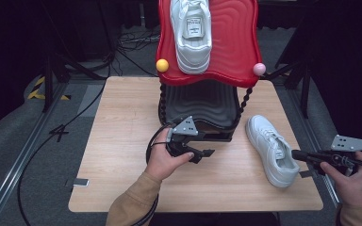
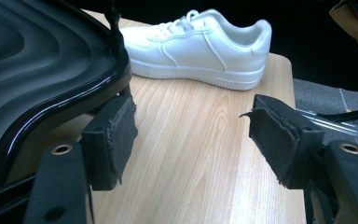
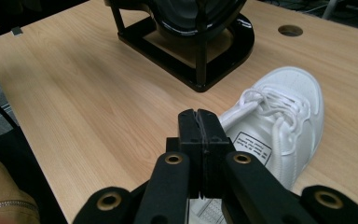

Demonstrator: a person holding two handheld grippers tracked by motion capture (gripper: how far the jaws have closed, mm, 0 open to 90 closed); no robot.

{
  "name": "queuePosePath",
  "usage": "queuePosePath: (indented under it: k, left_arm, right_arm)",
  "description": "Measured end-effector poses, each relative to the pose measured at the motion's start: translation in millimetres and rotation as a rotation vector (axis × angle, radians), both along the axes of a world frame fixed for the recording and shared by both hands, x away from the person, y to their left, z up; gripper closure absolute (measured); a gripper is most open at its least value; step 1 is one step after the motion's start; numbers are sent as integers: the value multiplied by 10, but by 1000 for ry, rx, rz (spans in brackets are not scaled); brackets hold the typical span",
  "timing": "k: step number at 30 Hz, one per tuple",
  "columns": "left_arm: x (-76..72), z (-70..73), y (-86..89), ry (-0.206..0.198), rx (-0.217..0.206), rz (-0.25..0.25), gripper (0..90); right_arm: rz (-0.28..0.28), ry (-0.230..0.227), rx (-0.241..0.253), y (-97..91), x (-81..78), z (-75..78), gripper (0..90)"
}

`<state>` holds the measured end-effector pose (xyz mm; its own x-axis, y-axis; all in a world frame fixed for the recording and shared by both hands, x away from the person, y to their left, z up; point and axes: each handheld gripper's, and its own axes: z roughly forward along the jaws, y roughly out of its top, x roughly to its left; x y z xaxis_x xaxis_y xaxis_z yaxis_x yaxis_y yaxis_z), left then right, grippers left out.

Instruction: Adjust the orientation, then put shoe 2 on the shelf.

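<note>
My right gripper (image 3: 199,122), jaws pressed together on nothing, hovers by the white shoe (image 1: 271,149) on the bench (image 1: 122,141); next, spread them to grip it. My left gripper (image 2: 191,135) gapes wide.

The upper shoe (image 1: 192,33) on the red shelf (image 1: 235,42) is cut off.

Shoes, balls and shelves

Two white shoes: one (image 1: 271,149) on the table at the right, one (image 1: 191,33) far up on the red shelf (image 1: 235,42). Two small balls, yellow (image 1: 162,65) and pink (image 1: 259,68).

A light wooden table (image 1: 122,141) carries a white shoe (image 1: 271,148) and a black-based rack (image 1: 202,106).
</note>
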<state>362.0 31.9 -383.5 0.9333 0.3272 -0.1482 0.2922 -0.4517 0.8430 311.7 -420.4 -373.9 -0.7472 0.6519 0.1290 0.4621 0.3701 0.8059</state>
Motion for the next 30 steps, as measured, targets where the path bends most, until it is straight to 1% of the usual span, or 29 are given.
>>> queuePosePath:
  k: [3, 7, 9, 12, 14, 15, 16, 18, 19, 20, 21, 23, 25, 27, 29, 30]
  left_arm:
    - [-3, 3, 13, 1, -2, 3, 320]
    - [0, 5, 36, 3, 3, 4, 318]
    - [-2, 1, 49, 1, 6, 6, 318]
    - [-9, 6, 64, 4, 7, 8, 317]
    - [-11, 21, 77, 3, 6, 4, 316]
    - [-16, 29, 85, 2, 4, 6, 315]
    - [-16, 29, 85, 2, 4, 6, 314]
    - [-18, 36, 98, 1, 9, 5, 313]
    - [-20, 35, 101, 1, 8, 7, 313]
    - [-21, 35, 106, 1, 10, 5, 312]
    - [-21, 35, 106, 1, 10, 5, 311]
    - [-31, 33, 114, 1, 11, 5, 311]
    - [-40, 34, 120, 2, 16, 5, 311]
    - [-48, 36, 123, -1, 16, 1, 311]
    - [-62, 31, 118, 1, 20, 1, 311]
    - [-62, 31, 118, 1, 20, 1, 311]
  right_arm:
    - [2, 14, -10, -6, 18, -34, 899]
    - [8, 7, -15, -22, 6, -12, 894]
    - [11, 6, -12, -41, -3, 8, 860]
    - [17, 4, -15, -53, -15, 26, 836]
    - [25, 10, -34, -30, -20, 54, 799]
    - [36, 9, -45, -8, -23, 78, 792]
    - [36, 9, -45, -8, -23, 78, 792]
    - [68, 16, -91, 51, -10, 151, 760]
    - [73, 18, -125, 72, 4, 176, 754]
    - [78, 24, -147, 82, 18, 195, 747]
    - [78, 24, -147, 82, 18, 195, 747]
    - [97, 44, -190, 113, 52, 232, 725]
    - [120, 66, -235, 155, 76, 247, 715]
    - [136, 84, -264, 193, 104, 238, 697]
    - [163, 116, -307, 242, 145, 209, 682]
    - [163, 116, -307, 242, 145, 209, 682]
